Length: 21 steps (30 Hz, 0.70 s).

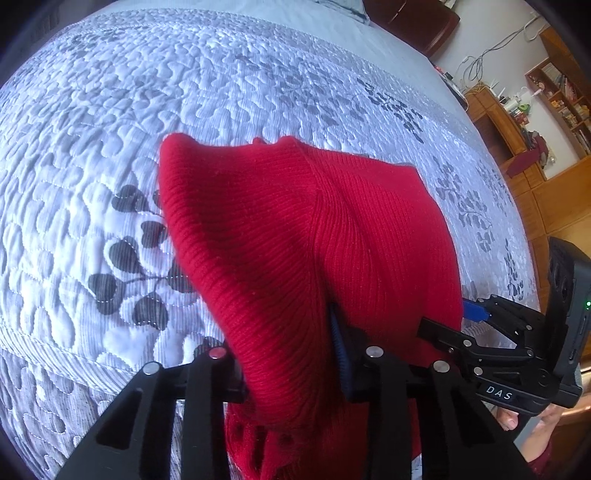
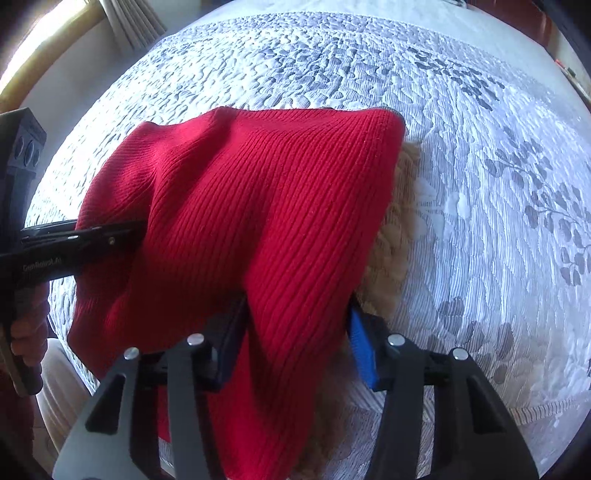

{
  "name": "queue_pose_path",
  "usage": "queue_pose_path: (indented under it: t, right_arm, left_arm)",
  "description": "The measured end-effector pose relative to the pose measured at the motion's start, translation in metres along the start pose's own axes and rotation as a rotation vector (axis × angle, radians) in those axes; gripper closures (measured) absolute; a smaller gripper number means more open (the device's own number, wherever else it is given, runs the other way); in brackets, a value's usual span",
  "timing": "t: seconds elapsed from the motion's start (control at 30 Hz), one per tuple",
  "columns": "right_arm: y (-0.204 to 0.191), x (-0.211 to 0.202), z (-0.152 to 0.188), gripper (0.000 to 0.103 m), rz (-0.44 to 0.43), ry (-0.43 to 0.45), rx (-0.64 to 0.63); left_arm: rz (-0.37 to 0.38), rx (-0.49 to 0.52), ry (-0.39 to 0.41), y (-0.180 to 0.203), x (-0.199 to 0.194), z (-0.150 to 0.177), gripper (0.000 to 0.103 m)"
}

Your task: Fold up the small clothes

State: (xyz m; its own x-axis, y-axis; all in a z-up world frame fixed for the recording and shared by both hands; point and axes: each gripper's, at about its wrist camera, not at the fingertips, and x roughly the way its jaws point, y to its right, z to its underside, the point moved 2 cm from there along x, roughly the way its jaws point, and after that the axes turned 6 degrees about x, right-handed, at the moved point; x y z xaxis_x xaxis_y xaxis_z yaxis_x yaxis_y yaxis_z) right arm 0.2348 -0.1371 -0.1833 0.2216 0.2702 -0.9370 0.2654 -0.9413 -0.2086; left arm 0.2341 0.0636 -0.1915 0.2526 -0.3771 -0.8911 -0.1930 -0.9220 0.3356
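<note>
A red ribbed knit garment [image 1: 295, 229] hangs lifted above the quilted bed, stretched between both grippers. My left gripper [image 1: 291, 354] is shut on its near edge, the cloth draping over the fingers. My right gripper [image 2: 295, 332] is shut on the other edge of the same garment [image 2: 258, 192]. The right gripper also shows at the right in the left wrist view [image 1: 465, 332], and the left gripper at the left in the right wrist view [image 2: 122, 230]. A tan fuzzy cloth [image 2: 395, 240] lies on the bed under the red one, mostly hidden.
The bed has a white quilted cover [image 1: 147, 110] with grey leaf prints. Wooden shelves and a desk [image 1: 535, 122] stand beyond the bed's far right. A curtain and window [image 2: 122, 22] are at the upper left in the right wrist view.
</note>
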Motion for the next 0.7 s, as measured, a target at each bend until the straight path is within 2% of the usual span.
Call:
queue_pose_path:
  t: [0.47, 0.57, 0.7]
  right_arm:
    - [0.004, -0.002, 0.001, 0.057, -0.031, -0.009, 0.031]
    - [0.005, -0.003, 0.0, 0.061, -0.039, -0.017, 0.04]
    - [0.01, -0.012, -0.002, 0.069, -0.084, -0.023, 0.068]
  left_arm:
    - [-0.014, -0.015, 0.021, 0.001, -0.006, 0.004, 0.072]
    - [-0.015, -0.03, 0.025, 0.0, -0.008, 0.005, 0.073]
    - [-0.035, 0.0, 0.032, 0.008, -0.017, 0.003, 0.074]
